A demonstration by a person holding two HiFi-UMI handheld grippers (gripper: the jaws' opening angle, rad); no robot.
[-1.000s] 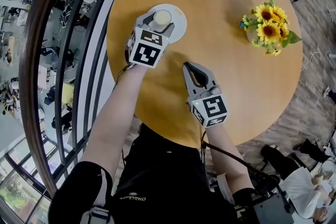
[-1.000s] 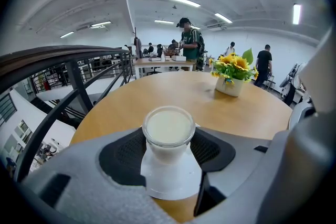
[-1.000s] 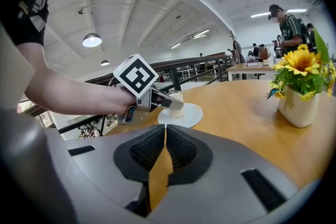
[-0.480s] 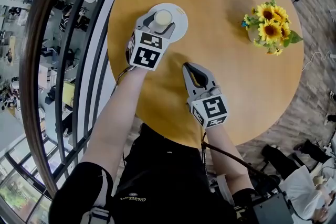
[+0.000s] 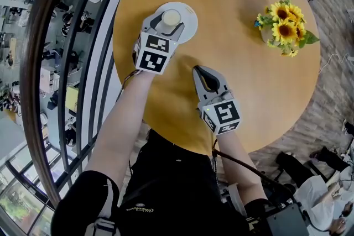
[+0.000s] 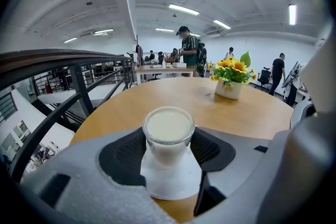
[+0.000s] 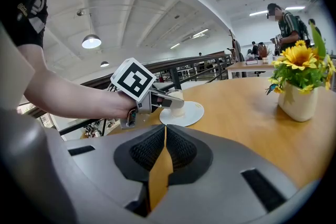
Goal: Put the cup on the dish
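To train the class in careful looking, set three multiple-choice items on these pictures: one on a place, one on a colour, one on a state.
1. Where does the cup stand?
A on the bare tabletop
B on the white dish
C on the floor

2. What colour are the petals of the flowers?
A red
B white
C yellow

3. How do the jaws of the right gripper stand?
A wide apart
B closed on the cup
C together, with nothing between them

Answers:
1 B: the left gripper view shows the dish right under the cup.
2 C: the petals are yellow in every view.
3 C: the right gripper view shows its pads meeting at the tips, with nothing held.
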